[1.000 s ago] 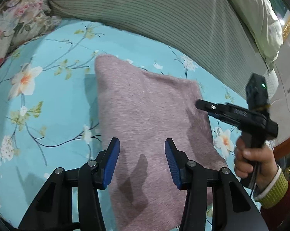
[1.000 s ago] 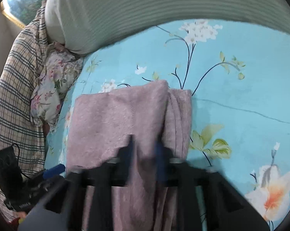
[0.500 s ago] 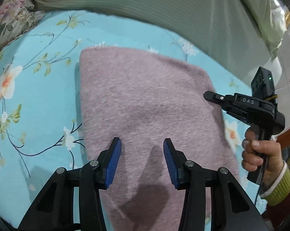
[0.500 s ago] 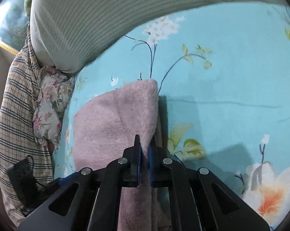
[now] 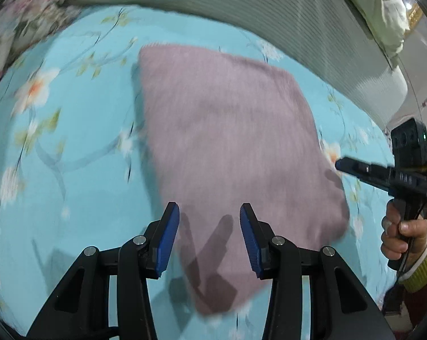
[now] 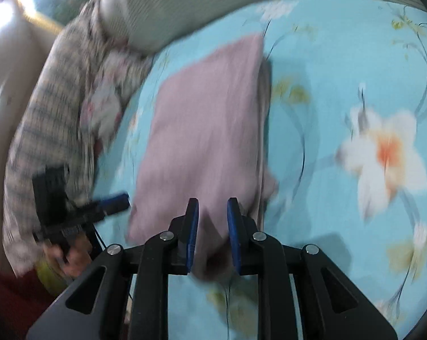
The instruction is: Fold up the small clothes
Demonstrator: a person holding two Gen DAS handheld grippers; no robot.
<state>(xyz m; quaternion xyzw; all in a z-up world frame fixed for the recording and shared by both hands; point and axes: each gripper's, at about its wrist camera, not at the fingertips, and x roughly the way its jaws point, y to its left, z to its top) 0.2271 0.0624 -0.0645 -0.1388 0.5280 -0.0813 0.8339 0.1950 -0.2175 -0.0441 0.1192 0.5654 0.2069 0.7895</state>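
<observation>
Clothing here is one mauve knitted garment, lying folded into a flat rectangle on the turquoise flowered bedsheet, with a striped grey pillow at twelve o'clock. By my judgement the fold is laid and the step in hand is letting go. The left gripper hovers over the near edge at six o'clock, jaws spread, holding nothing. The right gripper has its jaws parted around the near corner, not pinching. Next calls for smoothing or another fold.
</observation>
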